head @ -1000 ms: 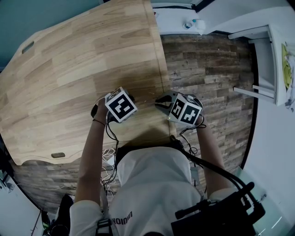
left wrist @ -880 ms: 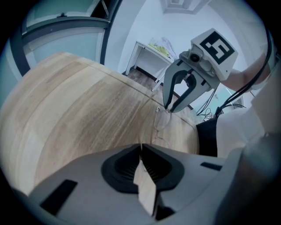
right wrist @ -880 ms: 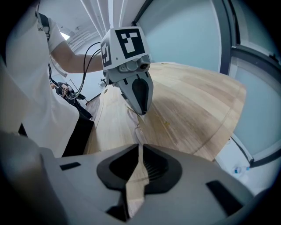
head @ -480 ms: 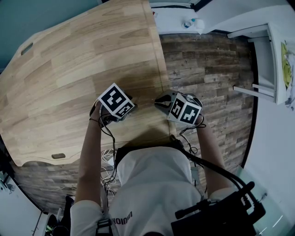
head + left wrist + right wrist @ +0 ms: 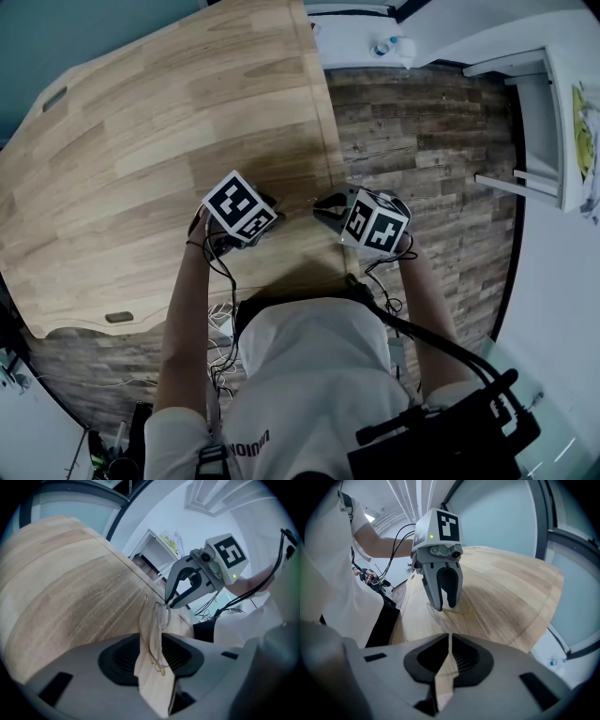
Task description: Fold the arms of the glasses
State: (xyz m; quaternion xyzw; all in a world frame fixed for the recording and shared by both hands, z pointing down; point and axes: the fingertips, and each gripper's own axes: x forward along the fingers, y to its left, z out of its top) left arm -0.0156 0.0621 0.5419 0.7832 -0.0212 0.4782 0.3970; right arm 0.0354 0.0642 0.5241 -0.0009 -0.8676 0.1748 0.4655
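Note:
Thin gold wire glasses [image 5: 161, 613] lie on the light wooden table [image 5: 141, 141] near its right edge. They run lengthwise through the gap of my left gripper [image 5: 153, 649]. Its jaws are opening and stand apart on both sides of the frame, not pressing on it. My right gripper [image 5: 167, 604] meets the far end of the glasses with its tips pinched on the wire, its jaws closing. In the right gripper view, my right gripper [image 5: 449, 658] shows only a narrow slit. Beyond it my left gripper [image 5: 443, 606] stands over a gold arm [image 5: 461, 612] of the glasses.
The table's right edge [image 5: 330, 141] runs just beside my right gripper [image 5: 323, 204], with dark plank floor [image 5: 422, 141] beyond. White furniture [image 5: 534, 112] stands at the far right. Cables [image 5: 220, 319] hang by the person's body at the near table edge.
The left gripper's marker cube has tilted and shifted slightly left in the head view. The right gripper has stayed where it was.

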